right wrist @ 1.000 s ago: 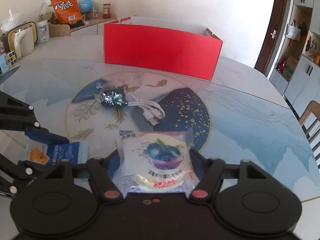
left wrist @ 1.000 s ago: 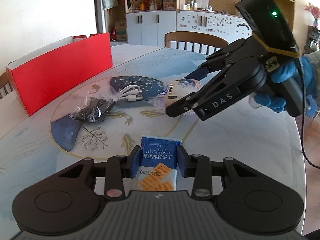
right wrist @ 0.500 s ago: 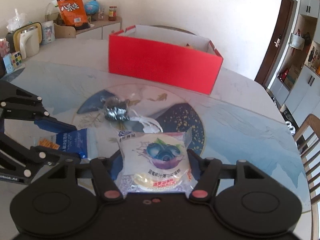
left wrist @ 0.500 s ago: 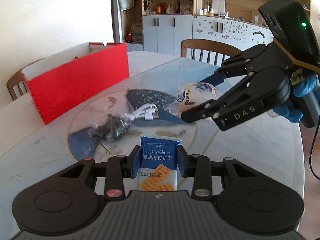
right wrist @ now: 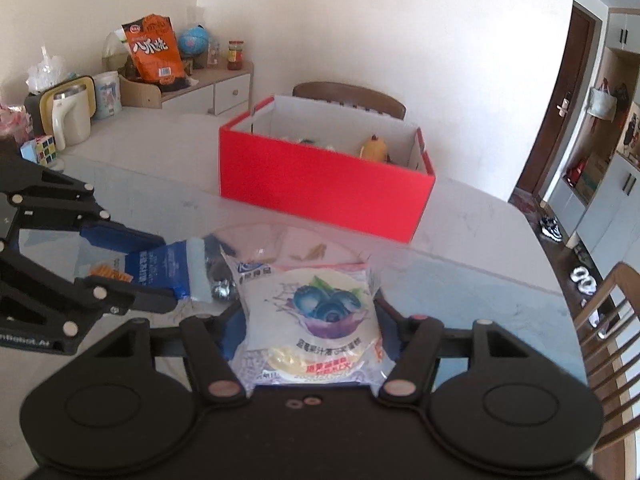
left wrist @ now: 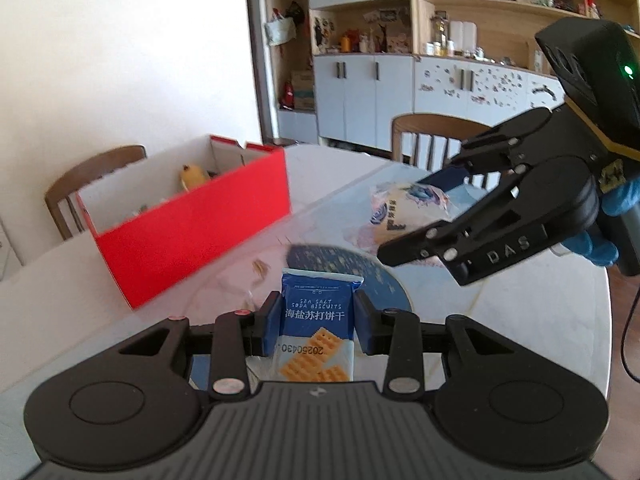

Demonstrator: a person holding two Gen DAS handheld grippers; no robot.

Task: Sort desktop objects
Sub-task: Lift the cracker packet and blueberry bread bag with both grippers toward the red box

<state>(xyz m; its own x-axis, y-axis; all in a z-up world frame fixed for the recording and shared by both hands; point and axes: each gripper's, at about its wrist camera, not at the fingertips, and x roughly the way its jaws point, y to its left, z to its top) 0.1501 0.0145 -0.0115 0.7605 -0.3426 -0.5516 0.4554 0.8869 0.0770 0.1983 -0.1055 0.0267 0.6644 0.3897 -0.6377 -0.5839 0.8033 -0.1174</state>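
White walls (right wrist: 360,20), bright daylight. Marble-look bench (right wrist: 480,248) with blue painted pattern. Wooden chairs (left wrist: 432,136) around bench. Open wooden shelving (left wrist: 480,8) above grey-white cabinets (left wrist: 360,92). Low sideboard (right wrist: 216,88) by wall, brown door (right wrist: 560,100) at right.

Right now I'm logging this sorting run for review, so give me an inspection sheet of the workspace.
Surface: round patterned table, glossy.
Job's things: blue soda biscuit packet and blueberry pastry packet, both held above the table; open red box already holds a yellow item and others too small to tell.
Clutter: a dark wrapped item shows behind the packets.
Grippers: left gripper jaws shut on the biscuit packet; right gripper jaws shut on the pastry packet.
Cables: one black cable trails from the right gripper.
Surroundings: wooden chairs, sideboard with snacks, cabinets.
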